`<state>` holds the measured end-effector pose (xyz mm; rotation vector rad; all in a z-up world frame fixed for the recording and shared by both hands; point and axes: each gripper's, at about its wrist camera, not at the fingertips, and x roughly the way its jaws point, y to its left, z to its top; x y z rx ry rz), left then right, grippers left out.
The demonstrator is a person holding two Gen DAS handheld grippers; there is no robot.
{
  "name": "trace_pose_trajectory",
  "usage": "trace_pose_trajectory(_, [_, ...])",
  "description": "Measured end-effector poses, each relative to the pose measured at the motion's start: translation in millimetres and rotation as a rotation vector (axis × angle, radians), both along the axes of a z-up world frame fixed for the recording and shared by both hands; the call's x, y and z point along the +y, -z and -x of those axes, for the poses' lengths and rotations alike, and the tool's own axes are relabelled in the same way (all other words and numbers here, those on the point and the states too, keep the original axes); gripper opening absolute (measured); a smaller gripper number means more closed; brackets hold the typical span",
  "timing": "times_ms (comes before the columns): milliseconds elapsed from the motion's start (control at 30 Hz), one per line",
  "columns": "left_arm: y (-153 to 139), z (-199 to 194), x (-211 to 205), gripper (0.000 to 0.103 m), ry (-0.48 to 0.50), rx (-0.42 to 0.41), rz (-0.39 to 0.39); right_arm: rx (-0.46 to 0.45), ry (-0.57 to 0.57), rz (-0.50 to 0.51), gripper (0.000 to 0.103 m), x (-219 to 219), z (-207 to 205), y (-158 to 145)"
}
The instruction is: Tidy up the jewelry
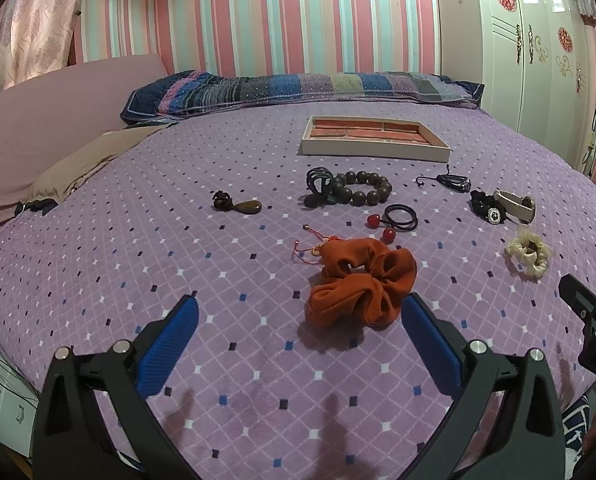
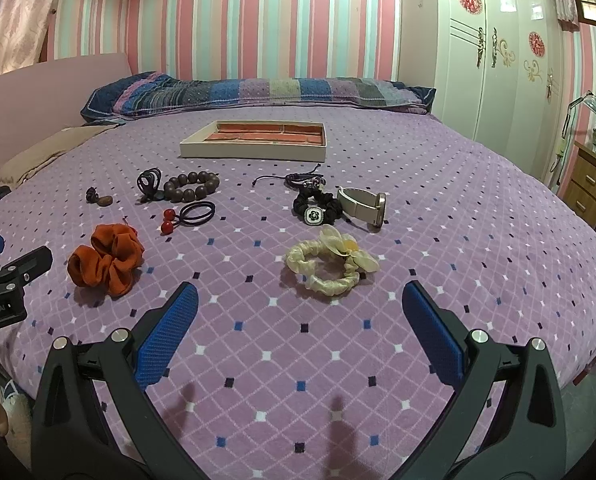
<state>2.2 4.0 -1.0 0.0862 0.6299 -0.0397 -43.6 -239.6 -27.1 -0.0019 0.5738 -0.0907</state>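
Nothing is yet in the tray (image 1: 374,148), which sits toward the head of the bed (image 1: 137,264) near the pillow, so the step in hand looks like the first pick: both hand-held grippers hang with fingers spread wide and hold nothing, the left hand-held gripper (image 1: 298,316) just short of the orange scrunchie (image 1: 362,286) and the right hand-held gripper (image 2: 300,306) just short of the cream scrunchie (image 2: 330,266), both near the foot edge. To do it well, I would lower each straight over its scrunchie and pinch a full fold of fabric. The red cord (image 1: 310,242) touching the orange one's far side should stay clear of the pinch.
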Motion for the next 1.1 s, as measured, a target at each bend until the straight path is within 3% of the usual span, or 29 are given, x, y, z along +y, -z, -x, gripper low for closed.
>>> trace_pose_trajectory(667, [1.7,-1.2,0.3,0.099,0.003,0.001,0.000,0.003,0.001,0.001,0.099,1.0,-3.6,1.3])
trace_pose_trajectory(1100, [8.2,-10.7,-0.7,0.099,0.006,0.022,0.000,-0.047,0.050,0.030,0.099,-8.2,-3.5,-4.1])
